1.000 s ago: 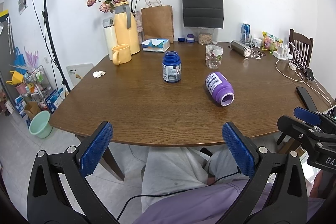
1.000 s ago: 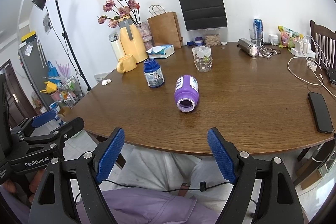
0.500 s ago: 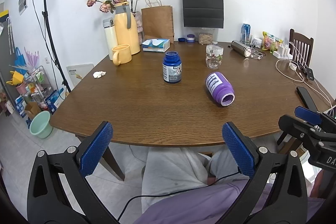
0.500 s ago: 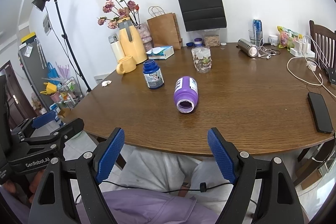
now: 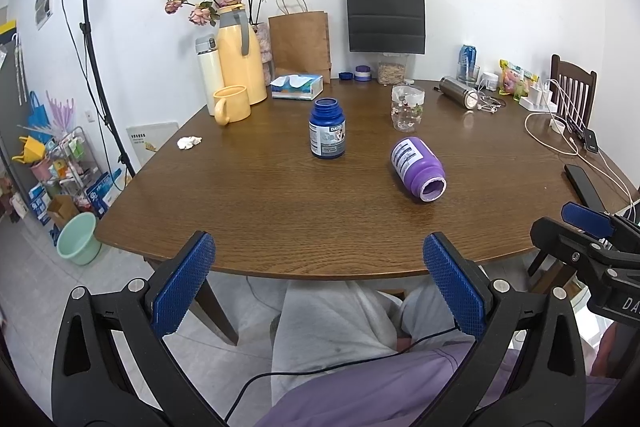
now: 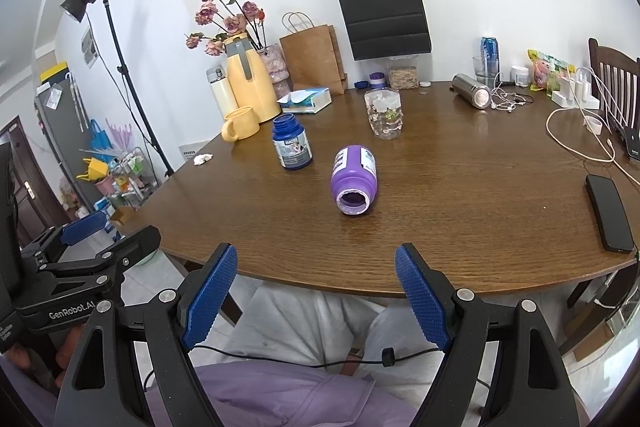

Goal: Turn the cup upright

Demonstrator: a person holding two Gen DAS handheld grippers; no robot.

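A purple cup-like bottle (image 5: pixel 418 169) lies on its side on the brown table (image 5: pixel 260 211), open mouth toward me; it also shows in the right wrist view (image 6: pixel 354 179). My left gripper (image 5: pixel 318 281) is open and empty, held below and before the table's near edge. My right gripper (image 6: pixel 316 291) is open and empty, also before the near edge, roughly in line with the bottle's mouth. Each gripper shows at the side of the other's view.
A blue bottle (image 5: pixel 327 133) stands upright left of the purple one. A clear cup (image 5: pixel 407 107), yellow mug (image 5: pixel 231 104), yellow jug (image 5: pixel 239 59), tissue box (image 5: pixel 297 87) and paper bags stand further back. A phone (image 6: pixel 609 213) and cables lie at the right.
The right gripper has crept slightly toward the table; the purple bottle sits a little lower in its view. The left gripper has barely moved.
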